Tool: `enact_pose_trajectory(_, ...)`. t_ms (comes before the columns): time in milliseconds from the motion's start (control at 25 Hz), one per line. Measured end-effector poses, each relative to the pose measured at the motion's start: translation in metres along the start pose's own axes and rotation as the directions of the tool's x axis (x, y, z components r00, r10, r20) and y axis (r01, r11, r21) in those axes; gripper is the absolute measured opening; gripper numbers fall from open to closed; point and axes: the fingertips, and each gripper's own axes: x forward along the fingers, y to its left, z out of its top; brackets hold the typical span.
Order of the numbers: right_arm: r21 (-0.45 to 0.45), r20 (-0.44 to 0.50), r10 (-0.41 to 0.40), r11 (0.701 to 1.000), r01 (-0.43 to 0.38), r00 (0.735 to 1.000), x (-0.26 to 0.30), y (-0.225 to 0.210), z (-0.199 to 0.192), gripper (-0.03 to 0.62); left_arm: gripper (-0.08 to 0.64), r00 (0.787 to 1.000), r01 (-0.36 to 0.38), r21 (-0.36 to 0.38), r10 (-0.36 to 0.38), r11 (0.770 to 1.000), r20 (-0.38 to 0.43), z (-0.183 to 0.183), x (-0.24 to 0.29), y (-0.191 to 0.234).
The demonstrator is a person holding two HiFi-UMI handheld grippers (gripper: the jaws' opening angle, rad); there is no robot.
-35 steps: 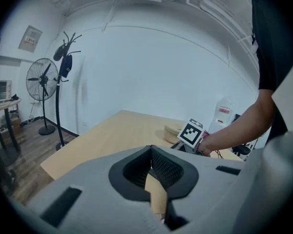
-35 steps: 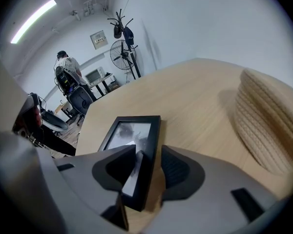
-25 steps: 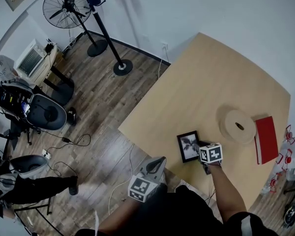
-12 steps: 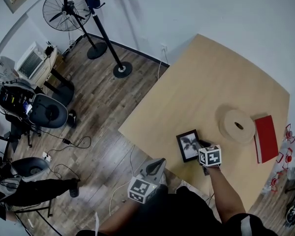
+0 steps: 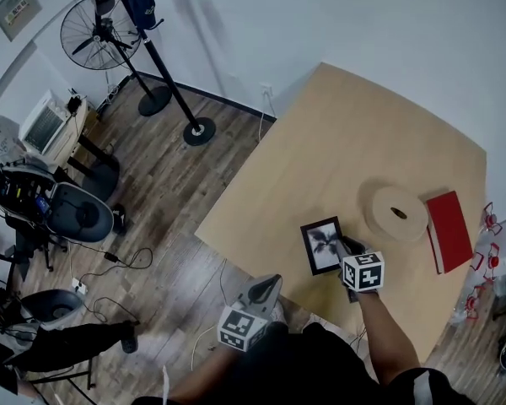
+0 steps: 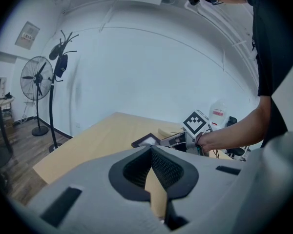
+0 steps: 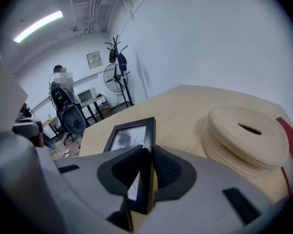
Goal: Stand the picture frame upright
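Right gripper view: right gripper (image 7: 145, 152), fingers just been closing, now clamped across one edge rail of the picture frame (image 7: 131, 139). Frame sits just beside the woven ring (image 5: 395, 213) on the worktop (image 5: 354, 133), tilted, not upright. We judge it light, stiff, smooth-edged, probably glazed: hold the rail, never the pane. Left gripper (image 6: 151, 151) pinched together, empty, well apart from the ring.

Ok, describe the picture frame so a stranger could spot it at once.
Find the light wooden table; near its front edge, left of the round woven coil and the red book, is the picture frame. It is the only black-rimmed rectangle with a dark print, its edge pinched by the right gripper, whose jaws have just closed on it.
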Motion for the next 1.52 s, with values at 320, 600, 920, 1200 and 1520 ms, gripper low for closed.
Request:
enact_pose_trajectory(320, 0.073, 0.081, -0.093, 0.994, 0.087, 0.992, -0.033, -0.036, 0.014, 0.067, -0.005, 0.997, 0.081, 0.032, -0.08, 0.996, -0.014, 0.015, 0.027, -0.015)
enact_pose_trajectory(600, 0.171, 0.123, -0.232, 0.963, 0.21, 0.965, -0.074, -0.087, 0.004, 0.067, -0.005, 0.984, 0.176, 0.063, -0.174, 0.982, -0.032, 0.024, 0.054, -0.04)
enact_pose_trajectory(920, 0.297, 0.113, -0.358, 0.902, 0.312, 0.927, -0.109, -0.132, -0.022, 0.068, -0.005, 0.959, 0.28, 0.096, -0.276, 0.955, -0.059, 0.035, 0.08, -0.068)
enact_pose_trajectory(1200, 0.402, 0.106, -0.433, 0.842, 0.36, 0.895, -0.124, -0.156, -0.038, 0.068, -0.005, 0.946, 0.319, 0.116, -0.31, 0.941, -0.091, 0.034, 0.089, -0.078)
enact_pose_trajectory(1520, 0.482, 0.074, -0.447, 0.798, 0.361, 0.891, -0.118, -0.169, -0.056, 0.067, -0.005, 0.941, 0.332, 0.12, -0.319, 0.936, -0.113, 0.036, 0.099, -0.08)
